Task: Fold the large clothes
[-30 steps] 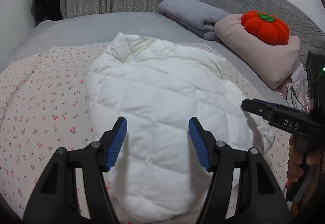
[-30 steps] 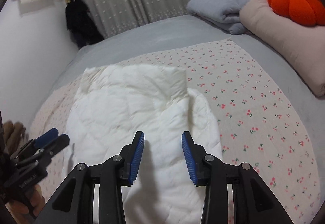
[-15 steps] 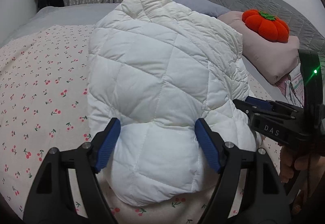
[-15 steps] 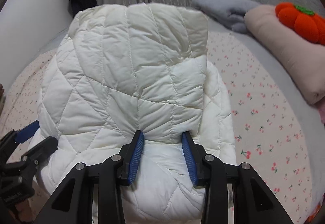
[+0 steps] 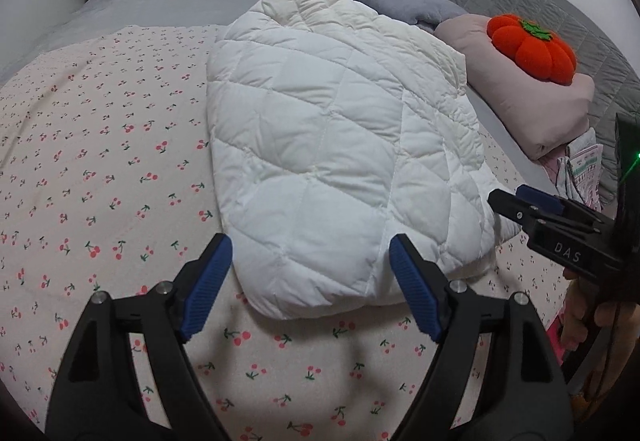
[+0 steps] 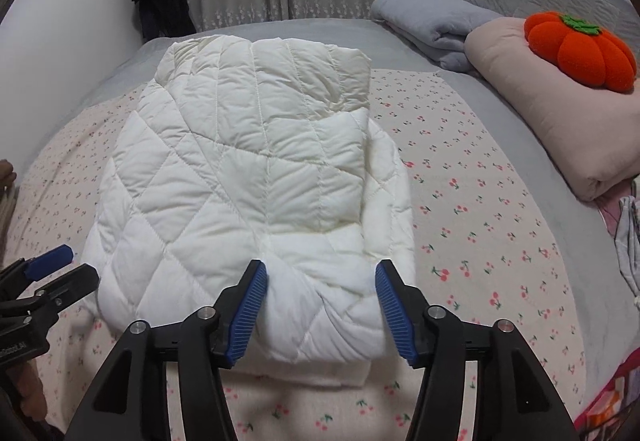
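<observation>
White quilted jacket (image 5: 336, 145) lies folded on the cherry-print sheet (image 5: 100, 169), long axis running away from both grippers. The left gripper (image 5: 310, 283) and right gripper (image 6: 318, 307) have just been opening; both are released, the near hem straight ahead between their pads, the right closer in.

Black grippers (image 5: 310, 283), ribbed blue pads (image 5: 208, 283), silver screws

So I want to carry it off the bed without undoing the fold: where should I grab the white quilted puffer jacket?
Take the white quilted puffer jacket at its rounded near fold, coming from the front. All layers meet there; the far edges lie loose and would spill open.
</observation>
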`<state>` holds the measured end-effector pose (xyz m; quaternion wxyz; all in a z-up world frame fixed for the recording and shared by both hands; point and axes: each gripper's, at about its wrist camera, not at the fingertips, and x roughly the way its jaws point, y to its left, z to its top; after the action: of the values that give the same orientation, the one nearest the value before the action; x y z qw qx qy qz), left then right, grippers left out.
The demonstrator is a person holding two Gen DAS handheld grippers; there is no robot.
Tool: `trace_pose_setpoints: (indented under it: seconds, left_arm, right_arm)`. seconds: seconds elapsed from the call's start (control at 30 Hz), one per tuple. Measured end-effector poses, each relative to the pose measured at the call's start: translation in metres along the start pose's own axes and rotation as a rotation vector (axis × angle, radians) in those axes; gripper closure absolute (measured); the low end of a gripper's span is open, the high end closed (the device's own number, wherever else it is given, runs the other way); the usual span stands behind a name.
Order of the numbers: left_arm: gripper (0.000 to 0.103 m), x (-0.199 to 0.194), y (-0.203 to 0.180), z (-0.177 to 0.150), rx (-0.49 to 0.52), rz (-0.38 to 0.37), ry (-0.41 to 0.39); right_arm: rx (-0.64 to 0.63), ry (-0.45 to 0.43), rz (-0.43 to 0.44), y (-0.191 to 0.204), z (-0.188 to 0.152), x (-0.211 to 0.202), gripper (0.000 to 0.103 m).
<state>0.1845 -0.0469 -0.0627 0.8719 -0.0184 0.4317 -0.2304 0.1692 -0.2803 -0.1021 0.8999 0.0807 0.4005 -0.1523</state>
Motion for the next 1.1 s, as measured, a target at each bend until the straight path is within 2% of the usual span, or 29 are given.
trace_pose_setpoints:
  seconds: [0.07, 0.23, 0.3, 0.37, 0.43, 0.5, 0.6, 0.73, 1.1]
  left_arm:
    - [0.021, -0.005, -0.003, -0.005, 0.003, 0.022, 0.023]
    - [0.02, -0.014, -0.008, -0.019, -0.002, 0.086, 0.092]
    - [0.02, -0.019, -0.008, -0.023, -0.019, 0.102, 0.107]
    - [0.017, -0.025, -0.008, -0.027, -0.041, 0.141, 0.108]
    - [0.008, -0.029, -0.013, -0.03, -0.039, 0.209, 0.093]
    - [0.004, -0.032, -0.018, -0.03, -0.027, 0.257, 0.093]
    - [0.004, -0.037, -0.023, -0.032, -0.039, 0.288, 0.091]
    - [0.004, -0.04, -0.027, -0.036, -0.057, 0.303, 0.091]
    - [0.003, -0.044, -0.032, -0.038, -0.051, 0.309, 0.084]
  right_arm:
    - [0.023, 0.021, 0.013, -0.006, -0.003, -0.005, 0.035]
    - [0.089, 0.071, 0.036, -0.021, -0.015, -0.016, 0.034]
    - [0.12, 0.072, 0.067, -0.025, -0.02, -0.026, 0.029]
    - [0.14, 0.076, 0.073, -0.025, -0.027, -0.032, 0.02]
    - [0.141, 0.084, 0.063, -0.021, -0.031, -0.034, 0.02]
    - [0.136, 0.089, 0.032, -0.015, -0.035, -0.038, 0.02]
    - [0.096, 0.082, -0.031, -0.004, -0.039, -0.043, 0.019]
    - [0.053, 0.081, -0.055, 0.006, -0.042, -0.046, 0.014]
    - [0.015, 0.046, -0.084, 0.008, -0.046, -0.054, 0.014]
